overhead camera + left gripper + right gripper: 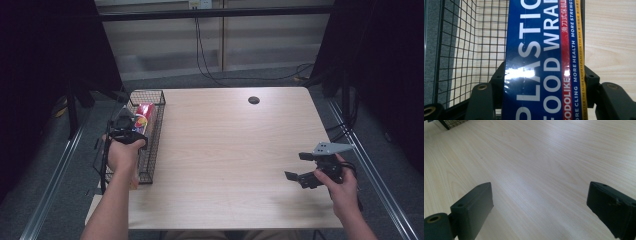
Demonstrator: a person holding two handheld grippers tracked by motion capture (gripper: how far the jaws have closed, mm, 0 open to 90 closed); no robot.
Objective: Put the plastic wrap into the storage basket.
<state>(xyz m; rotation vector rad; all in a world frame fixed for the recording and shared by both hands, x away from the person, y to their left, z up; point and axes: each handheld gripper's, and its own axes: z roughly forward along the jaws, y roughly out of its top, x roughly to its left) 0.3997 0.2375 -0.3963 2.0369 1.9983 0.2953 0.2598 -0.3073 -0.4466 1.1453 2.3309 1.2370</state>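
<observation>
Left tongs [131, 131] clamped across a plastic food wrap box [544, 60], jaws pressed to both long sides, box held lengthwise over a black wire basket [156, 95] at the left edge of the surface [230, 150]. In the left gripper view, box mostly blue with a red and yellow strip, running straight away from the jaws, wire mesh to one side and bare wood to the other. Whether the box end touches the basket floor: cannot tell.

Right tongs [303, 167] spread wide and holding nothing, hovering near the right edge of the surface, well apart from the basket.

Likely risks, as a judgement:
1. Glossy film on the box, so possible slipping or swinging in a grip near 1 end.
2. Narrow basket, so a corner snagging on the rim or mesh.
3. Light basket shoved or tipped off the surface edge, with no second tongs steadying it.
</observation>
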